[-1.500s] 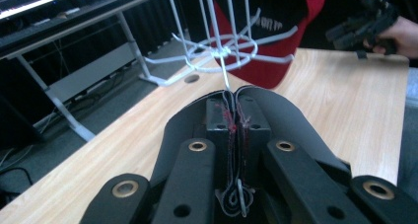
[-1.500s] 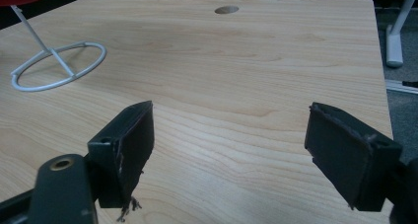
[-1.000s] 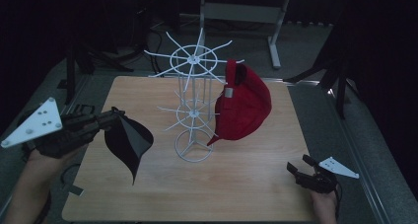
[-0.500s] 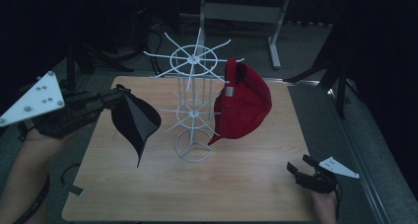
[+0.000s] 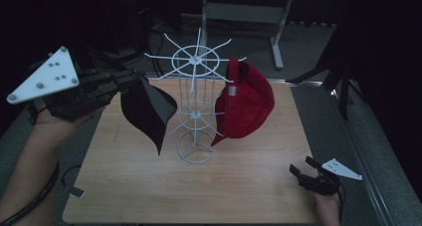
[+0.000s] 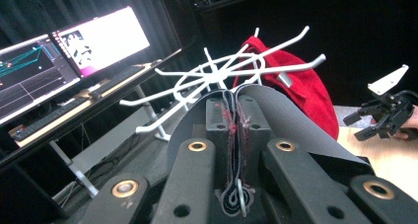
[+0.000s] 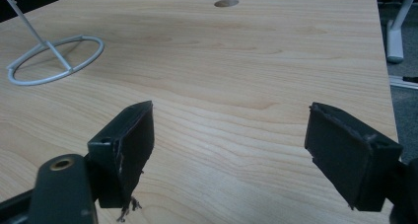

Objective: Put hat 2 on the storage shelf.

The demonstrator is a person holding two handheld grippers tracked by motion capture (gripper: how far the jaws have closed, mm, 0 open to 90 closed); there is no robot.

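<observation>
Your left claw (image 5: 130,79) is clamping the black cap (image 5: 148,111) tight between its jaws, and you are holding it up in the air at the left of the white wire rack (image 5: 197,106), just beside the rack's upper spokes. In the left gripper view the cap's dark fabric (image 6: 276,115) is bulging out on both sides of the pinched jaws, with the rack's top wheel (image 6: 222,76) right ahead and the red cap (image 6: 300,86) behind it. The black cap's brim is pointing down toward the desk (image 5: 149,186) without touching it.

The red cap (image 5: 246,104) is hanging on the right side of the rack, off one of the upper hooks. The rack's ring base (image 5: 195,149) is standing near the middle of the desk.

Your right claw (image 5: 306,172) is resting low by the desk's near right corner, well apart from the rack, its jaws spread wide and gripping nothing. In the right gripper view (image 7: 229,150) bare wood is lying between the two pads, and the ring base (image 7: 54,58) is sitting at the far left.

Two lit monitors (image 6: 74,56) are glowing on a side bench in the left gripper view.
</observation>
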